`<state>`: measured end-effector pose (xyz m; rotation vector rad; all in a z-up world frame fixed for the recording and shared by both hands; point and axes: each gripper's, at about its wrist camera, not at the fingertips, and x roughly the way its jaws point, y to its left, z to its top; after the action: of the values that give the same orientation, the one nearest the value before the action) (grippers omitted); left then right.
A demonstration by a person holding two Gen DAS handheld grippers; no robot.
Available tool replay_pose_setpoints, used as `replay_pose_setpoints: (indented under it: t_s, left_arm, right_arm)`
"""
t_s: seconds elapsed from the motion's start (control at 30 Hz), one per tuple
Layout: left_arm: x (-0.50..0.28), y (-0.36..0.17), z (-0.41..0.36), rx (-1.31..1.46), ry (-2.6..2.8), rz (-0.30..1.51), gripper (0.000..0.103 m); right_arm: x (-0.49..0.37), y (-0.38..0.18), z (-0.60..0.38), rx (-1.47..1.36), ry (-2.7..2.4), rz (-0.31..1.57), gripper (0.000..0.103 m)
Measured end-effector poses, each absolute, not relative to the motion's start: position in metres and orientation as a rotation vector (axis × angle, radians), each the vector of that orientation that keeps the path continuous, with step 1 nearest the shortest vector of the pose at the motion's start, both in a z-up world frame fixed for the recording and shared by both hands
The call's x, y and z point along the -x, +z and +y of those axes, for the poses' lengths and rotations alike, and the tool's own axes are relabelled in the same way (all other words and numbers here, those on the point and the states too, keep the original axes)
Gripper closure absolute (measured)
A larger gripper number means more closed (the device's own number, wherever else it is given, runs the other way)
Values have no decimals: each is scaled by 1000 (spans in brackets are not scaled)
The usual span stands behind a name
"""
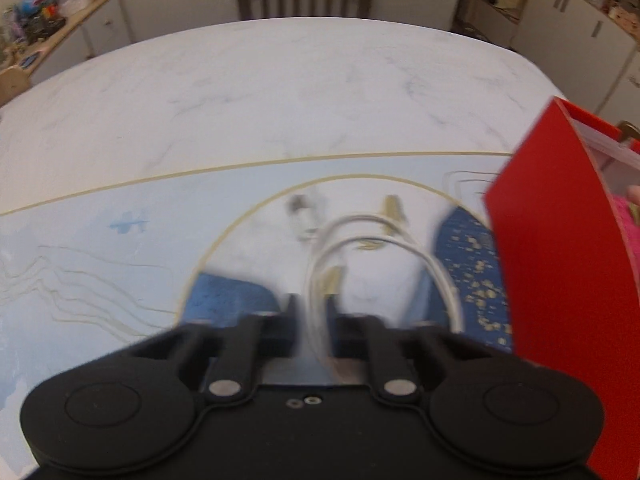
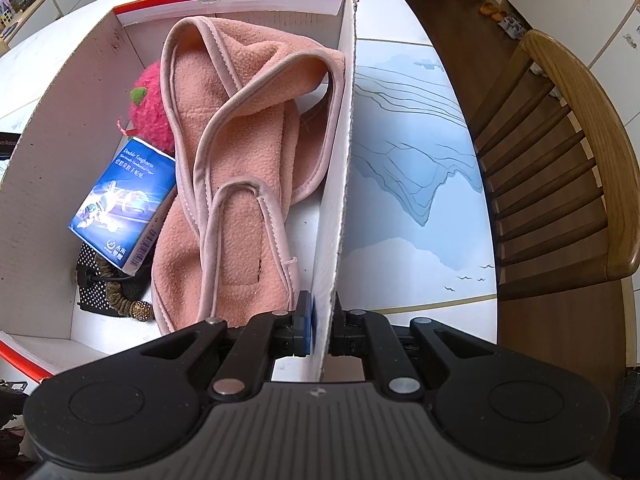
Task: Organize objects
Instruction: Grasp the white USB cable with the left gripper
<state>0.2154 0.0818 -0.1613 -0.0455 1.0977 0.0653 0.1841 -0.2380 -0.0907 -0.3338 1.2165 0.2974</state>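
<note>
The left gripper (image 1: 311,316) is closed on a loop of white cable (image 1: 384,236), its jaws pinched tight around the strand where it passes between them; the whole left wrist view is smeared by motion, so the cable's plugs show only as two vague shapes, one grey and one gold, at the far side of the loop. The cable lies on a pale blue printed mat (image 1: 100,248) that covers the near part of the marble-patterned desk (image 1: 280,92), and dark blue patches with gold flecks sit blurred on either side of the gripper. To its right stands the red outer wall of a cardboard box (image 1: 560,248), cut off by the frame edge. The right gripper (image 2: 322,326) is clamped on that box's white side wall (image 2: 340,184), one jaw inside and one outside. Inside the box lie a pink fleece garment (image 2: 248,152), a blue tissue packet (image 2: 124,200) partly resting on it, a fuzzy magenta toy (image 2: 152,96) half hidden behind the fleece, and a black studded item (image 2: 100,292) mostly buried under the packet. A wooden chair (image 2: 568,168) stands beside the desk.
</note>
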Motion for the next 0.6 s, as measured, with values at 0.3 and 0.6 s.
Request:
replay_pose_setpoints:
  t_s: [0.3, 0.6]
  left_arm:
    - [-207, -154, 85, 73, 76, 1085, 101]
    - [-180, -122, 90, 111, 43, 1012, 101]
  right_arm:
    - [-185, -92, -237, 326, 300, 1216, 96]
    - [-185, -90, -237, 325, 308, 1199, 96]
